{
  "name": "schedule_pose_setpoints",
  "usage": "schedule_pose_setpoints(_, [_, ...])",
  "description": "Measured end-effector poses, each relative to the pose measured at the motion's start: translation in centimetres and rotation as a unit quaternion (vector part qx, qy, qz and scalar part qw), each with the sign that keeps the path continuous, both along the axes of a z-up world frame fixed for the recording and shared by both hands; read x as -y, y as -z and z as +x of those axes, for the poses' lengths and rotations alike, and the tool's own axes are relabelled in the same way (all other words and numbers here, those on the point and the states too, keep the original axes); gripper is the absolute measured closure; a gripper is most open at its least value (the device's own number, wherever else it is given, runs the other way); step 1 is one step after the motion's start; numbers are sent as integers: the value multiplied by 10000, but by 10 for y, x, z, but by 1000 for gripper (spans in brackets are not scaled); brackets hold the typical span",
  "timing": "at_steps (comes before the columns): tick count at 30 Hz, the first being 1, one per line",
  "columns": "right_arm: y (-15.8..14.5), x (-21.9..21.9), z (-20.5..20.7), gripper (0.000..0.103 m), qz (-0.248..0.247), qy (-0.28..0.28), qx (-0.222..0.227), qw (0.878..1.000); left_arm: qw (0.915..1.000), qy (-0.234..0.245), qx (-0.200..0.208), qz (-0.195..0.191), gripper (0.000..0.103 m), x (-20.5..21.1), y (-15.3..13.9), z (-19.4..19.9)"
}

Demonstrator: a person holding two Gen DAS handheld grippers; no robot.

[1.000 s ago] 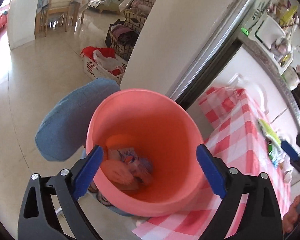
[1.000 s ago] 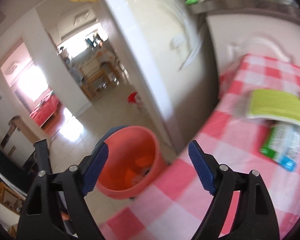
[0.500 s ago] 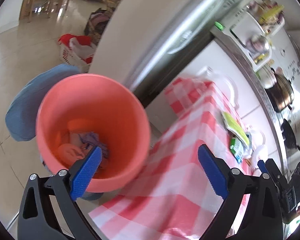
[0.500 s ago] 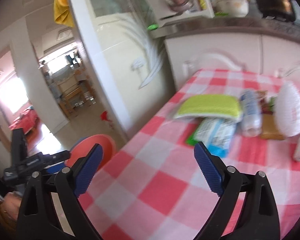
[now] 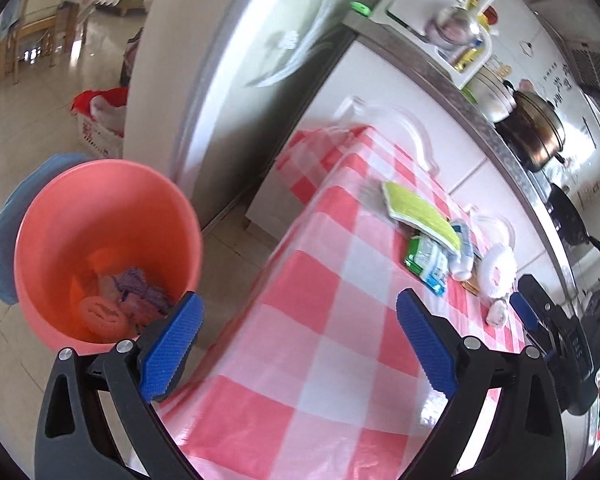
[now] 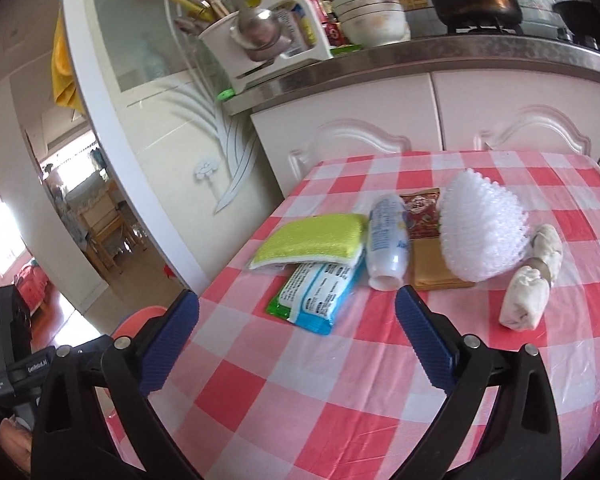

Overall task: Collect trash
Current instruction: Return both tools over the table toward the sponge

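Right wrist view: the trash lies in a cluster at the middle of the checked tablecloth, ahead of the right gripper. Nearest its fingertips is a flat wipes packet, partly tucked under a yellow-green sponge. Beside these lies a white bottle on its side, mouth toward the camera. Behind it are a red sachet and a tan flat pack. A white foam net rests on the tan pack, and a wadded white paper roll lies just beside the net.

Handling, as judged from appearance:
- Wipes packet: light, soft, slick film. Grip across the short width at the free near end.
- Sponge: light, compressible. Grip across the thickness at an edge.
- Bottle: light, rigid, round; may roll. Grip across the body, not the neck.
- Foam net: very light, springy; closes down easily.
- Paper roll: soft; grip mid-length.

Gripper state: the right gripper's jaws are opening, spread wide, with nothing between them. The left gripper is likewise spread and empty, hovering over the near corner of the cloth.

Destination: the pink bucket stands on the floor beside the table's left edge, with several discarded pieces already in the bottom. A blue cushion sits behind it.
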State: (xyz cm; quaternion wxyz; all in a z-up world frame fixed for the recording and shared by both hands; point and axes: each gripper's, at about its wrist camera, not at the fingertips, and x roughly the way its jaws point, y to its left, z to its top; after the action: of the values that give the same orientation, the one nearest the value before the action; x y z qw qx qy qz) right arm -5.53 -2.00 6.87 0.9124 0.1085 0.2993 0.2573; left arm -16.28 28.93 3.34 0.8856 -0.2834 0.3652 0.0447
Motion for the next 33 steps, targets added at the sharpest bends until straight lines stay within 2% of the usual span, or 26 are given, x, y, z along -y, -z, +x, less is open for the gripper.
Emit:
schedule_pose_setpoints(9, [-4,37,11,4,267,247,-46,9993,9996,270,61,70,7,32,-9,9])
schedule_pose_setpoints(19, [3,88,26,4,763,652,-308,9945,9982,543,76,241,7,68,-21,22])
schedule_pose_setpoints(25, [7,128,37,4,1085,1003,-437,9881,9968,727,55,337,7,91,-26,32])
schedule_pose_setpoints(33, [27,181,57,4,1541,1445,-853,9737,9926,1083,3,550,7,131,-29,54])
